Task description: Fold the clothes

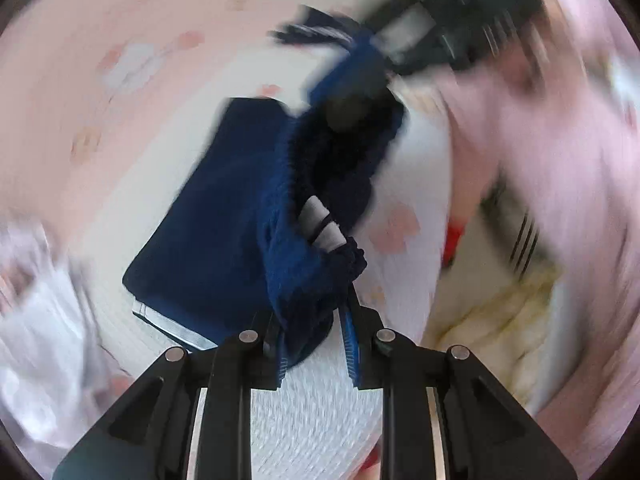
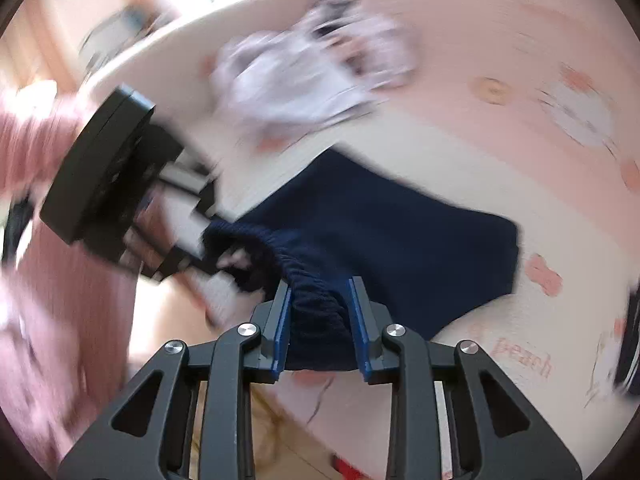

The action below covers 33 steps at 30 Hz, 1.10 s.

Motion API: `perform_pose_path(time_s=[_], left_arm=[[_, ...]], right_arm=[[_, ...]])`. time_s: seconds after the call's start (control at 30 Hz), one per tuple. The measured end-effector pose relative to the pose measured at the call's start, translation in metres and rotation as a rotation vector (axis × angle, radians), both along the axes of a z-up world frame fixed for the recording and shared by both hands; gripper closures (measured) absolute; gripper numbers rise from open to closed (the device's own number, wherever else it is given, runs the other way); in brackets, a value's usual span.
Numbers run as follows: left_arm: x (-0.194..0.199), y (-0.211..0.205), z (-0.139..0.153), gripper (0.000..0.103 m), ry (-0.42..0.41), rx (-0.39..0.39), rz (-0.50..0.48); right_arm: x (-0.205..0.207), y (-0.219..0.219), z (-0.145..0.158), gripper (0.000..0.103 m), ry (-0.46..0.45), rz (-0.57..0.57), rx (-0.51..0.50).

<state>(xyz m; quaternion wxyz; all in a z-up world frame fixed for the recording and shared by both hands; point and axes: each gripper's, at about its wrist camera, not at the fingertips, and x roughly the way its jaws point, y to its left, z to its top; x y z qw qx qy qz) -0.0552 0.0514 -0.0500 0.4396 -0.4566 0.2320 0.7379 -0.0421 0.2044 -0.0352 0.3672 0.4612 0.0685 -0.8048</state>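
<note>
Navy blue shorts [image 1: 224, 216] with an elastic waistband and a white side stripe hang partly lifted over the pink bed sheet [image 1: 120, 80]. My left gripper [image 1: 316, 320] is shut on the bunched waistband. My right gripper [image 2: 320, 312] is shut on another part of the waistband [image 2: 316, 292], and the shorts [image 2: 400, 232] trail away from it onto the bed. The left gripper's body [image 2: 104, 176] shows in the right wrist view, and the right gripper [image 1: 404, 40] shows blurred in the left wrist view. Both views are motion blurred.
A crumpled white and lilac garment [image 2: 312, 76] lies on the sheet beyond the shorts; it also shows in the left wrist view [image 1: 36, 304]. The person in pink [image 1: 552, 152] stands beside the bed. A cream-coloured cloth [image 1: 492, 320] lies by the bed edge.
</note>
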Motion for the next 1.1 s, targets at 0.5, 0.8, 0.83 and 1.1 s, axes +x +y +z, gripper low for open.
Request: perform_pose_path(time_s=[0.5, 0.8, 0.83, 1.1], left_arm=[[-0.103, -0.06, -0.036, 0.059, -0.273, 0.335, 0.517], [-0.08, -0.04, -0.048, 0.091, -0.18, 0.234, 0.454], [-0.081, -0.043, -0.047, 0.091, -0.17, 0.241, 0.48], [-0.088, -0.079, -0.025, 0.091, -0.085, 0.369, 0.634]], right_arm=[[-0.06, 0.055, -0.013, 0.043, -0.131, -0.522, -0.107], [-0.046, 0.017, -0.038, 0.078, -0.127, -0.354, -0.013], [-0.048, 0.014, -0.035, 0.085, -0.107, -0.355, -0.006], [-0.089, 0.007, -0.009, 0.088, 0.039, -0.402, 0.031]])
